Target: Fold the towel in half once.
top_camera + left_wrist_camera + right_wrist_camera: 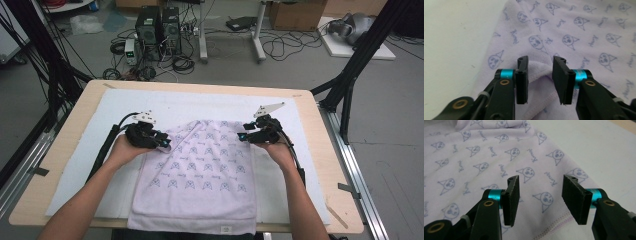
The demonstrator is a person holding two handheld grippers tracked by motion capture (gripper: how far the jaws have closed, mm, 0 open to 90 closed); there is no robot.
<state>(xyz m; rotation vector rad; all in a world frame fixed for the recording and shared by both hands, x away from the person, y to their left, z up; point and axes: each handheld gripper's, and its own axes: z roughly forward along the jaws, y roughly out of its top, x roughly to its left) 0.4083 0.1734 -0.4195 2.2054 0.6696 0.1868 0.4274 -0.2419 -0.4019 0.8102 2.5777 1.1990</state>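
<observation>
Left gripper (pixel 161 140) and right gripper (pixel 246 135) flank a lavender printed towel (pixel 200 175) on a white-covered table (pixel 320 150).

Both sets of jaws stand apart, gripping nothing. A raised fold of the towel's hem (pixel 540 75) sits between the left jaws; the right jaws hang over flat cloth at the opposite edge (pixel 554 222). The towel's long axis runs toward the person, so the left looks nearer a pinch.

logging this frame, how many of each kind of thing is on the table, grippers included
lilac printed towel: 1
white mat under it: 1
grippers: 2, left gripper and right gripper, both with jaws apart over the towel's far edge
total: 4
</observation>
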